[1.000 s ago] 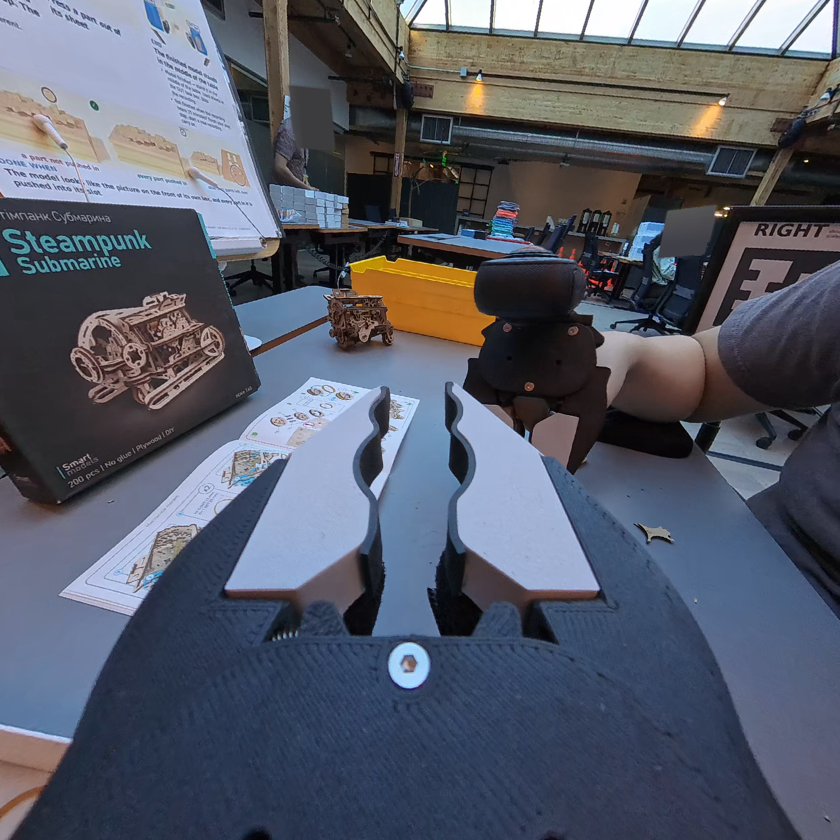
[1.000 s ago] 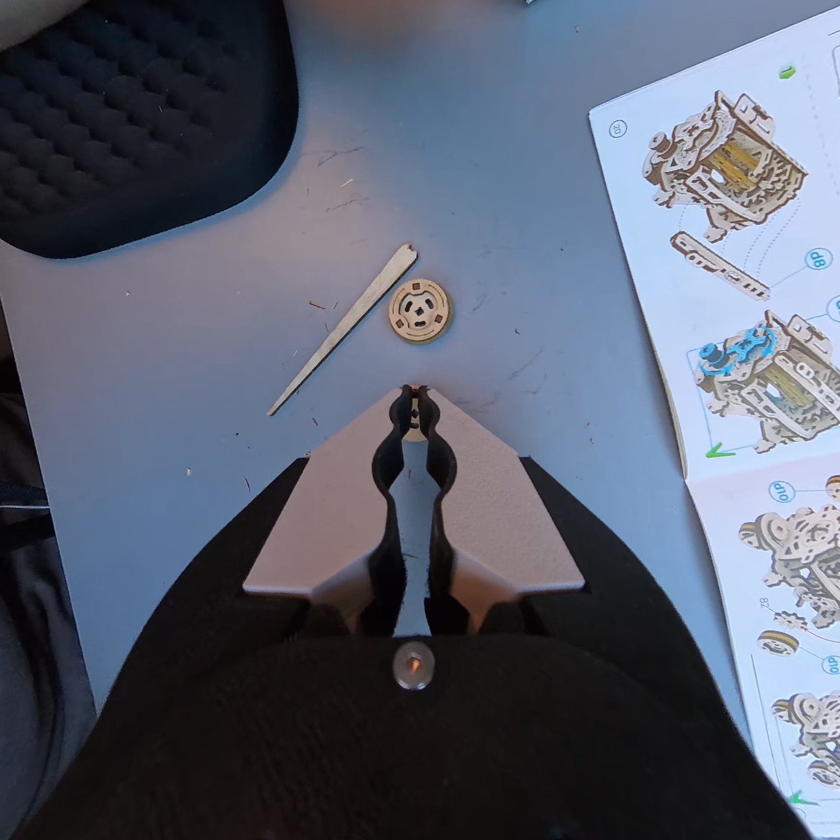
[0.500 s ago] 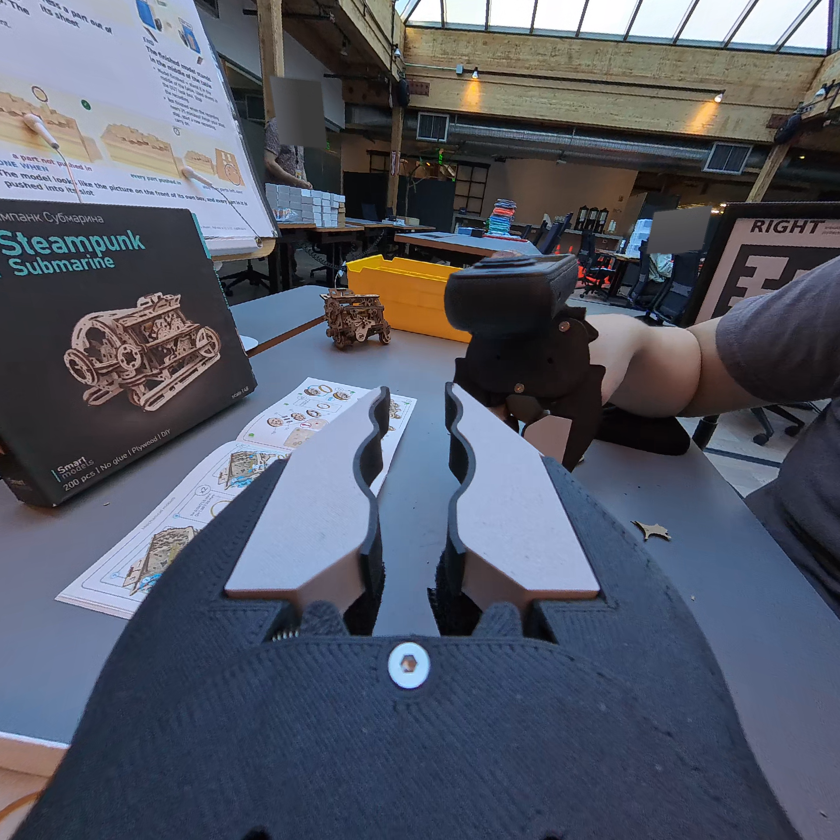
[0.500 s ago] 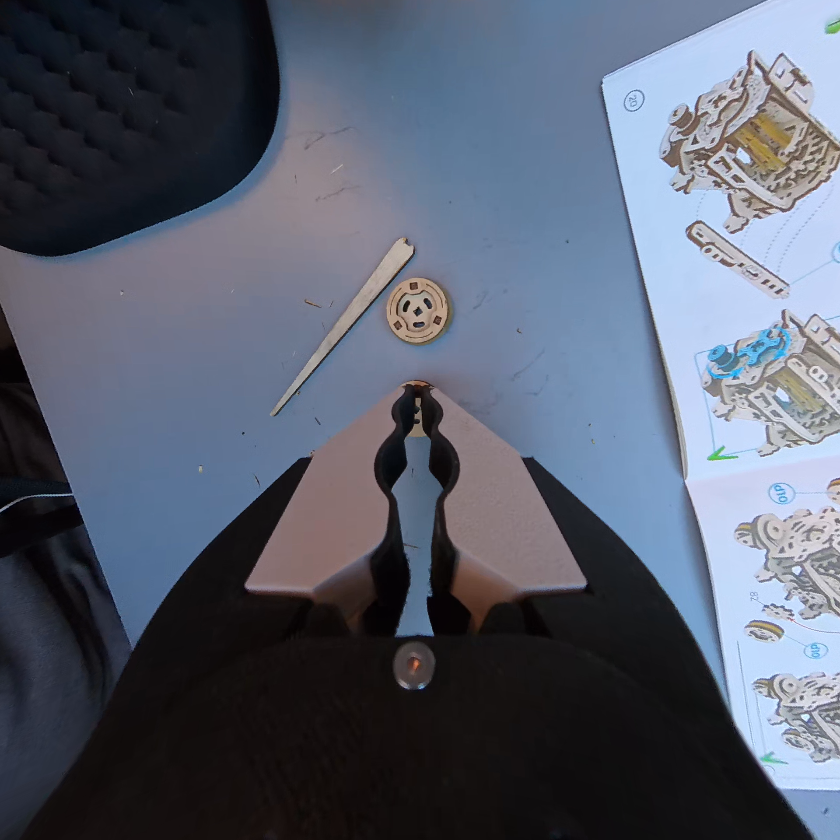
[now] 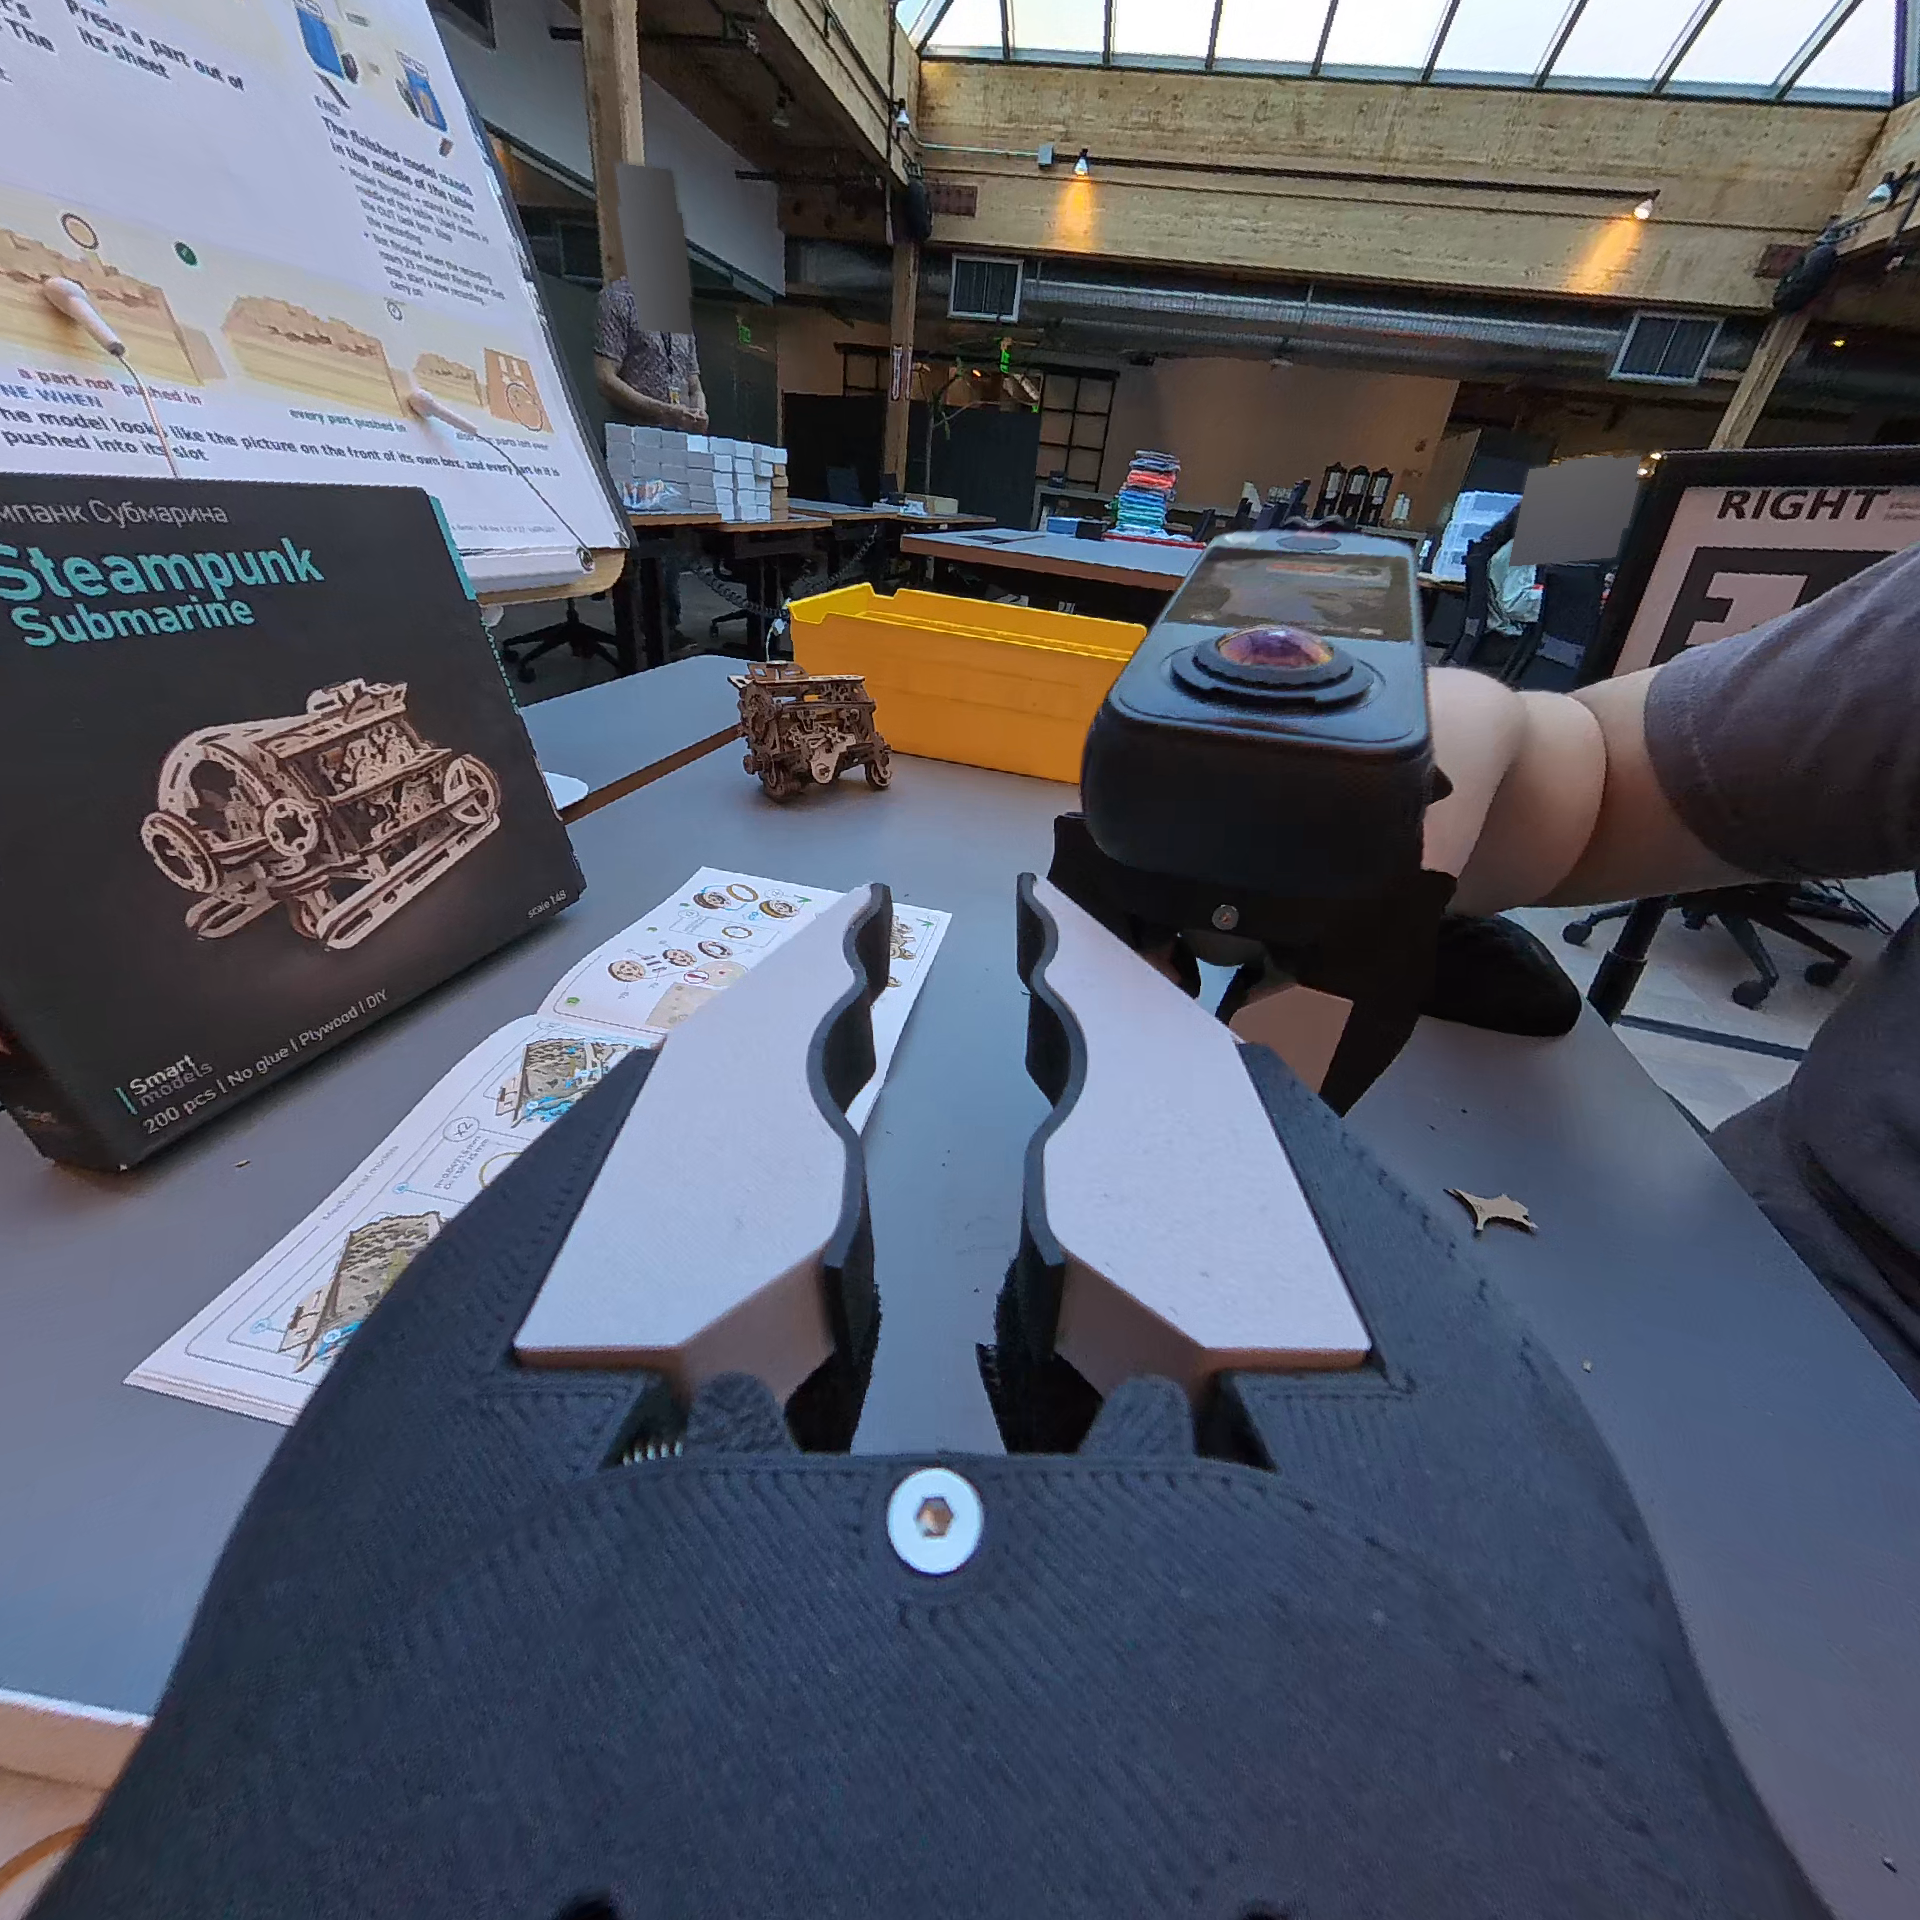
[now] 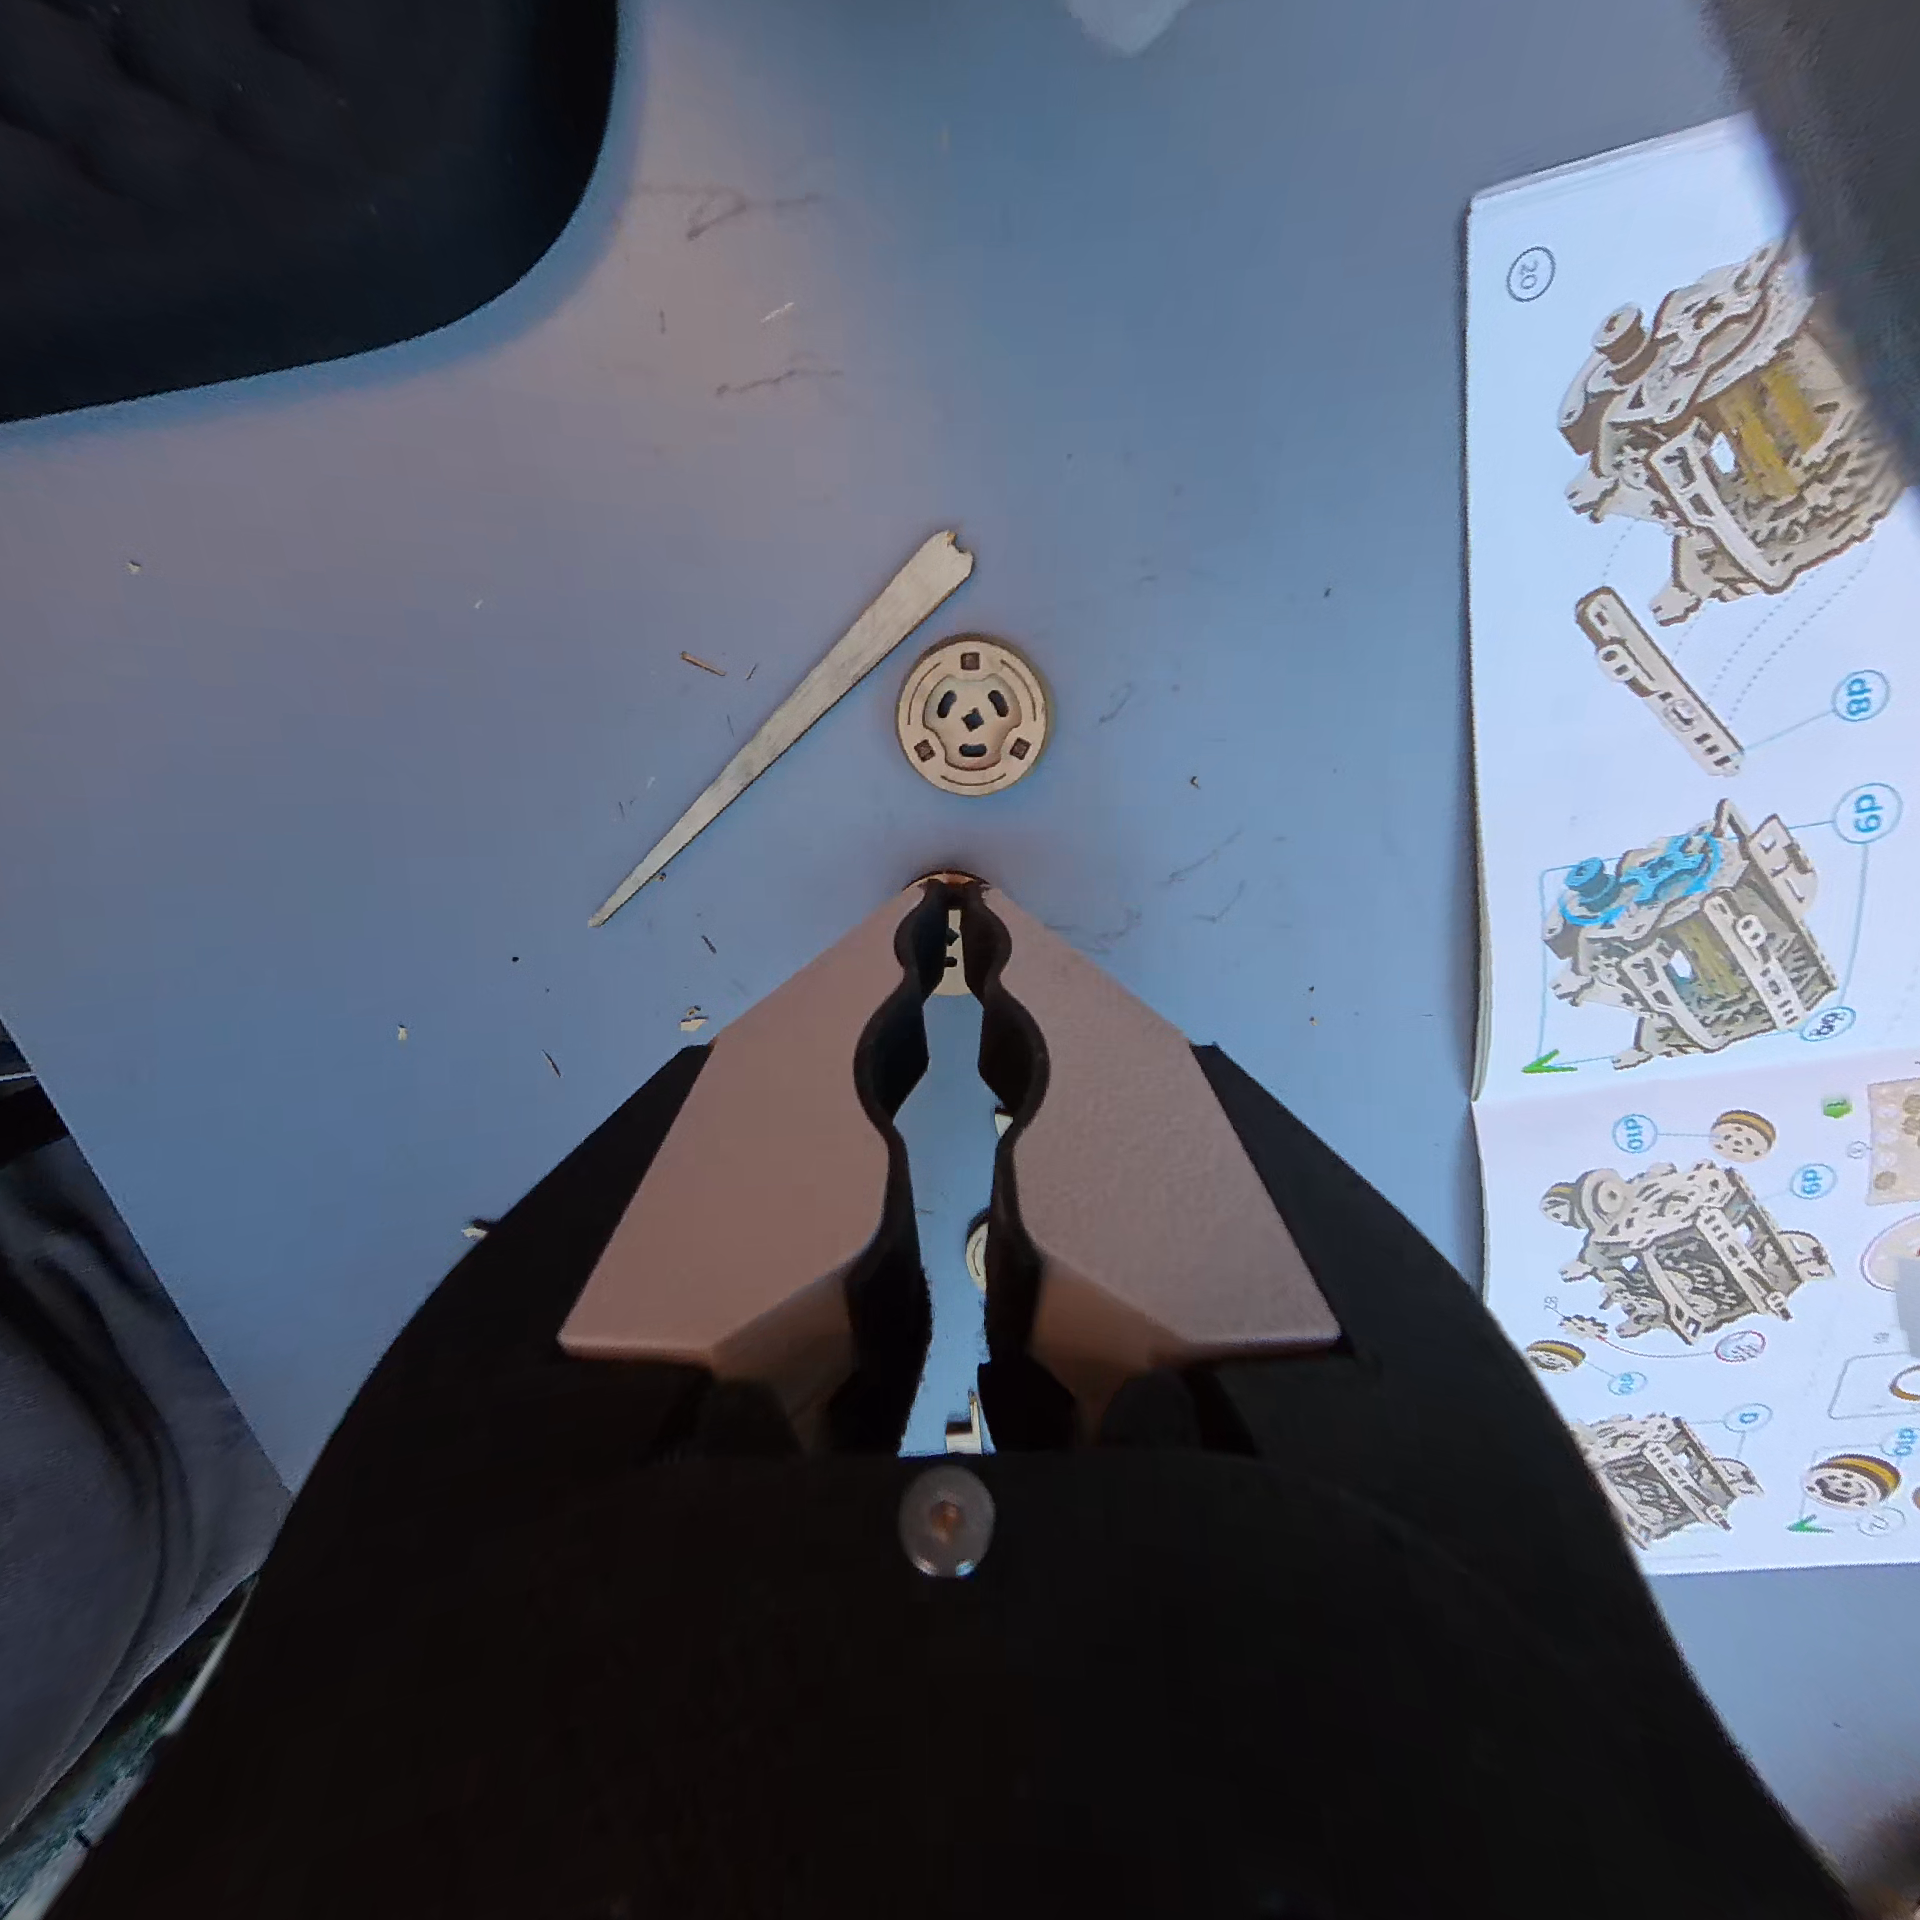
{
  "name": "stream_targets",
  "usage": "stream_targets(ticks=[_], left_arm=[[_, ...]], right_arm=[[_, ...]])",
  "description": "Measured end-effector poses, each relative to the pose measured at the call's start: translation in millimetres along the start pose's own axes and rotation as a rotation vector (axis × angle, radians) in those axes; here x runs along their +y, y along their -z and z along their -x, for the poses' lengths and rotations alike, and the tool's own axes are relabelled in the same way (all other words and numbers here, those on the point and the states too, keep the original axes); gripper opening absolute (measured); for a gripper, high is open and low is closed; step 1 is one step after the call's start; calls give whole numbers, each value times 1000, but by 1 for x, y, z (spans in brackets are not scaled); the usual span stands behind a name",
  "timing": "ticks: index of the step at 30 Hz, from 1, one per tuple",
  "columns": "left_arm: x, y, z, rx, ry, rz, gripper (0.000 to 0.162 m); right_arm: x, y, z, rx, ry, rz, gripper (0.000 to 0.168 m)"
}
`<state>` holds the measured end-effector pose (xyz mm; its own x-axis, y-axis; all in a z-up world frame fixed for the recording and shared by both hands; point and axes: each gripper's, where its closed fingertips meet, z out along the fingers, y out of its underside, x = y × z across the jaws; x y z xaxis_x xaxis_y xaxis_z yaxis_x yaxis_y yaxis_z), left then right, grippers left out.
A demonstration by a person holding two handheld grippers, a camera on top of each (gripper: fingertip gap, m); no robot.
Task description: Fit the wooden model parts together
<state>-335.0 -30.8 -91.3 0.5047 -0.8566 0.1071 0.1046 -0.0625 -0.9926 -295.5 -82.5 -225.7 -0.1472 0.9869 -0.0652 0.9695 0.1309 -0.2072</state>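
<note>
My right gripper (image 6: 948, 896) points down at the grey table (image 6: 1195, 520), shut on a small pale wooden part that shows between its tips. A round wooden disc (image 6: 972, 717) with cut-outs lies flat just beyond the tips. A thin pointed wooden sliver (image 6: 790, 727) lies left of the disc. My left gripper (image 5: 954, 906) is open and empty, held low over the table. The right gripper (image 5: 1288, 1039) also shows in the left wrist view, just ahead and to the right. A partly built wooden model (image 5: 810, 727) stands farther back.
An open instruction booklet (image 6: 1662, 935) lies on the table, also in the left wrist view (image 5: 582, 1091). The dark kit box (image 5: 239, 810) stands at left under a poster board (image 5: 260, 260). A yellow bin (image 5: 966, 675) sits behind the model. A black pad (image 6: 260, 177) lies nearby. The tips of one gripper are about 15 cm away from the tips of the other. The left gripper is farther from the thin pointed wooden sliver (image 6: 790, 727), some 15 cm, than the right, some 4 cm.
The right gripper has risen and tilted so its camera top now faces the left gripper, still shut on the small part. The left gripper has stayed put and open.
</note>
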Motion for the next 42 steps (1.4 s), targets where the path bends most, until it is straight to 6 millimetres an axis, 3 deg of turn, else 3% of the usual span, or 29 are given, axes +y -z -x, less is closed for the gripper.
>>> stream_targets(ticks=[17, 42], left_arm=[[-18, 12, 10, -36, 32, -99, 22], [-15, 10, 8, -28, 28, -82, 21]], right_arm=[[2, 1, 0, 114, 84, 98, 1], [1, 2, 4, 100, 120, 81, 1]])
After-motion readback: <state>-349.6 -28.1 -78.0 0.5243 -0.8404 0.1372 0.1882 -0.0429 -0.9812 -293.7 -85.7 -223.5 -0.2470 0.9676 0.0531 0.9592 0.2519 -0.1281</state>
